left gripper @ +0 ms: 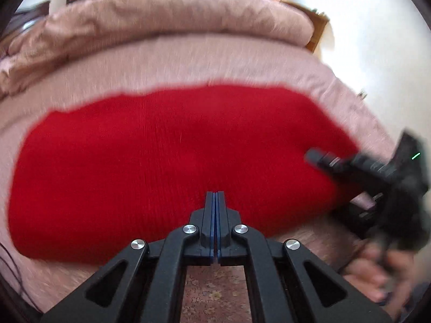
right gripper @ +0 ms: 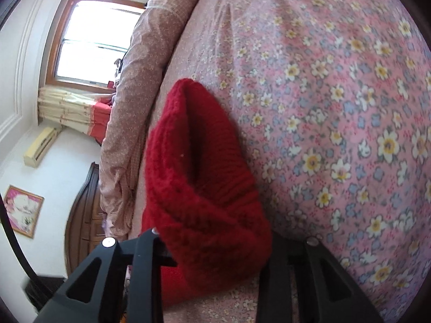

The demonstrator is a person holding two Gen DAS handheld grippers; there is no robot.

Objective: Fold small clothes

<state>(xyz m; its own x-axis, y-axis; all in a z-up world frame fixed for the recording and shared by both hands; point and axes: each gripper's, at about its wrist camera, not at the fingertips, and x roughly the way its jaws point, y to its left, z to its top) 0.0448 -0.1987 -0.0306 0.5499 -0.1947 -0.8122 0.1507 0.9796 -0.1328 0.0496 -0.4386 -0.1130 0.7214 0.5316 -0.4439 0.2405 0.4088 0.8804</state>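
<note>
Inspecting the red knitted garment (left gripper: 172, 167) first: I find it spread flat across the near part of the bed (left gripper: 188, 62), on a pink sheet that the right wrist view shows printed with small flowers (right gripper: 336, 107). At its right-hand end the knit is bunched and lifted into a thick fold (right gripper: 199, 177).

My right tongs (right gripper: 215, 245) are gripping that fold; the wool fills the gap between the two arms and hides the fingertips. In the left wrist view the same tongs (left gripper: 320, 160) appear blurred at the garment's right edge, with the hand (left gripper: 382, 266) that carries them below.

My left tongs (left gripper: 215, 202) are fully closed, blue pads pressed together with nothing between them, the tips over the near edge of the red knit. I cannot tell whether they touch it.

Beyond the garment, a rolled pink quilt (left gripper: 175, 18) lies along the far side of the bed. The right wrist view also shows a window (right gripper: 91, 40), a curtain (right gripper: 67, 110), an air conditioner (right gripper: 40, 145), a framed picture (right gripper: 23, 210) and a dark wooden headboard (right gripper: 86, 215). Patterned floor (left gripper: 212, 293) shows beneath the left tongs.
</note>
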